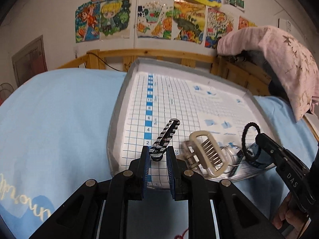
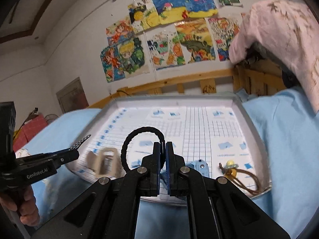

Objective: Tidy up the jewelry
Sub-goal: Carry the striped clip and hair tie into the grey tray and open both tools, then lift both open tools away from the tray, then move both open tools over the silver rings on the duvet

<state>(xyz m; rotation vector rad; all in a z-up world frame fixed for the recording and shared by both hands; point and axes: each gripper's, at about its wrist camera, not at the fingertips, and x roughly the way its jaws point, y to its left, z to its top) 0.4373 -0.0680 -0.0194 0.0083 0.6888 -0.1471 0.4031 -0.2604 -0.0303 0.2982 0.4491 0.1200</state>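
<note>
My left gripper is shut on one end of a black-and-white striped hair clip, held above the near edge of the grid-printed tray. My right gripper is shut on a black braided hair tie, whose loop hangs to the left over the tray. The hair tie also shows in the left wrist view, held by the right gripper. A beige claw clip lies on the tray beside clear rings.
A blue toy-like item and a yellow charm on a brown cord lie at the tray's near right. The tray rests on a light blue bedsheet. A wooden bed rail and a pink cloth stand behind.
</note>
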